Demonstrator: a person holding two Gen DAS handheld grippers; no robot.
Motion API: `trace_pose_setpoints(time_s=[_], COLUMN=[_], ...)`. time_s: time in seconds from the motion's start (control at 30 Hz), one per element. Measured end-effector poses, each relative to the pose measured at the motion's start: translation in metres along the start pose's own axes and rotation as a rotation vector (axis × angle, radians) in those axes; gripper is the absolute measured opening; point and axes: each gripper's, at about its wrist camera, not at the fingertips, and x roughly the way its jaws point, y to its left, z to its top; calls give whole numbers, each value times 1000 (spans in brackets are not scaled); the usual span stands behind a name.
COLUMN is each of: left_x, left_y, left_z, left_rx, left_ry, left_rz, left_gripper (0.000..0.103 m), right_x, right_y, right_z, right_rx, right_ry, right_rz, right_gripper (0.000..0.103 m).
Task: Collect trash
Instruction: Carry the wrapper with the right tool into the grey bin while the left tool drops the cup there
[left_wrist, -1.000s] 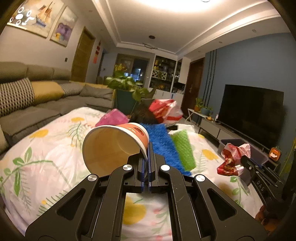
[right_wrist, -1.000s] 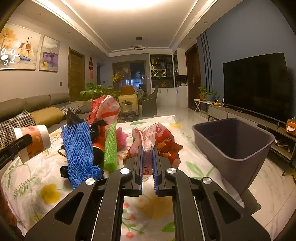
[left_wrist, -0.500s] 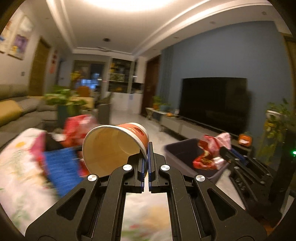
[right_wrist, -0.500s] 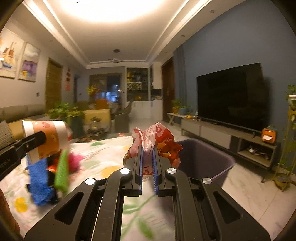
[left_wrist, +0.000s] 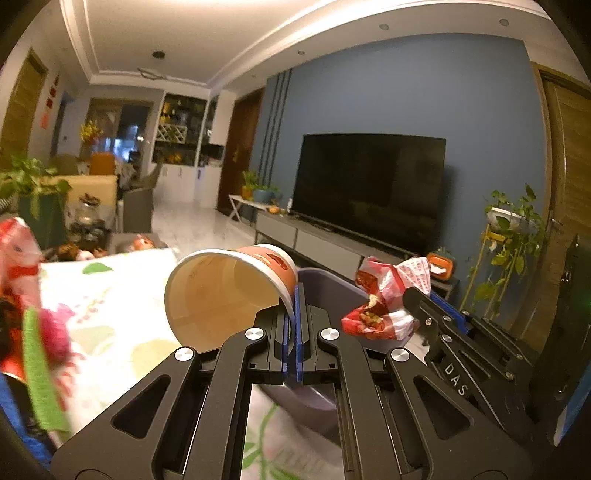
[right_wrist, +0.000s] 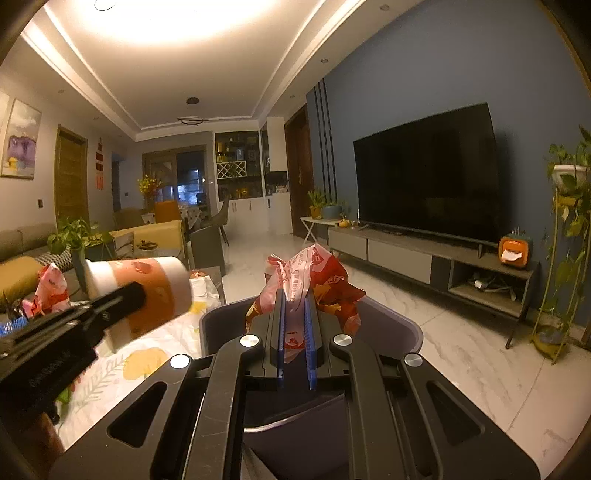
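My left gripper is shut on the rim of an orange and white paper cup, which lies on its side with its mouth toward the camera. In the right wrist view that cup hangs at the left, just beside the bin. A crumpled red and white wrapper is pinched in my right gripper, directly over the open grey trash bin. From the left wrist, the wrapper and the right gripper appear above the bin.
A table with a floral cloth lies to the left, holding green, blue and pink mesh sleeves and a red bag. A TV on a low console, potted plants and marble floor are on the right.
Both grippers have swung right, away from the table's litter and toward the bin. The wrapper now hangs over the bin opening and the cup is at its left edge.
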Motion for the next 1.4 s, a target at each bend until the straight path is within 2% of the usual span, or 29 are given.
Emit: trace_pose_setpoints(time_s=[0.43, 0.63, 0.67, 0.7, 0.77, 0.97, 1.03, 1.07, 1.1, 1.13, 1.23, 1.4], left_x=[30, 44, 46, 49, 54, 68, 69, 68, 66, 63, 54, 36], left_y=[-5, -9, -9, -9, -10, -13, -14, -13, -13, -12, -7, 4], left_z=[-10, -8, -8, -8, -9, -18, -21, -22, -22, -23, -22, -22], left_rx=[-21, -30, -30, -32, -40, -29, -29, -34, -37, -39, -45, -70], left_ry=[35, 51, 53, 58, 70, 130, 142, 137, 129, 117, 96, 74], left_rz=[-3, -22, -22, -27, -36, -54, -50, -55, -57, -51, -17, 47], left_gripper=[1, 2, 2, 2, 2, 4, 25, 31, 44, 51, 65, 73], right_x=[29, 39, 39, 40, 37, 31, 28, 27, 25, 23, 19, 14], right_y=[-5, -9, -11, -13, -16, -26, -27, -27, -28, -28, -27, -24], right_z=[-4, -4, -4, -4, -4, -4, -4, -4, -4, -4, -5, -5], right_rx=[0, 0, 4, 9, 18, 48, 52, 53, 54, 55, 53, 52], right_ry=[29, 34, 34, 33, 27, 19, 16, 15, 14, 11, 12, 10], right_rz=[37, 45, 43, 41, 29, 2, -6, -7, -9, -12, -16, -18], right_gripper=[10, 15, 19, 28, 35, 38, 39, 39, 40, 40, 40, 41])
